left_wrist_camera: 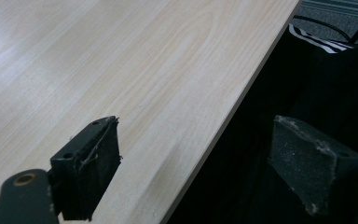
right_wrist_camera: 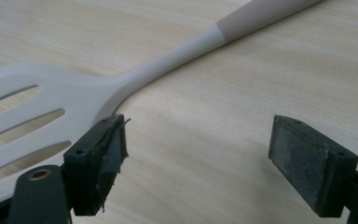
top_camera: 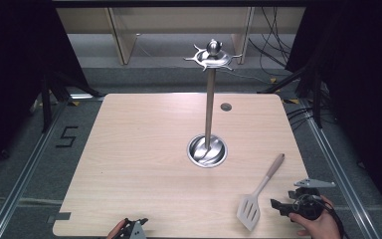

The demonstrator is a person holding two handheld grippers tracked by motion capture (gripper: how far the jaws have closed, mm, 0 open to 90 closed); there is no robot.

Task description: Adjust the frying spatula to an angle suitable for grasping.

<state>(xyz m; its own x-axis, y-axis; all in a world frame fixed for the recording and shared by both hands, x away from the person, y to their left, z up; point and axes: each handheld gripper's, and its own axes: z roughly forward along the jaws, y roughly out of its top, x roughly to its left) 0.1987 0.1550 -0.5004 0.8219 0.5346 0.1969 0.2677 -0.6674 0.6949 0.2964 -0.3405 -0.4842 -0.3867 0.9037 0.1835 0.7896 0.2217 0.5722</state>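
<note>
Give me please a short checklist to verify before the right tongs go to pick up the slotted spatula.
1. Right tongs open: ok, jaws stand wide apart with nothing between them.
2. Slotted spatula free to grasp: ok, it lies flat on the table, nothing on it.
3. Tongs lined up on the spatula: not ok, in the right gripper view the handle passes beyond the jaws, and the blade lies beside the left jaw.
4. Left tongs out of the way: ok, open at the table's near edge.
5. Utensil stand apart from the spatula: ok, it is upright at mid-table.

White slotted spatula (top_camera: pixel 256 197), flat on table, near right front corner
</note>
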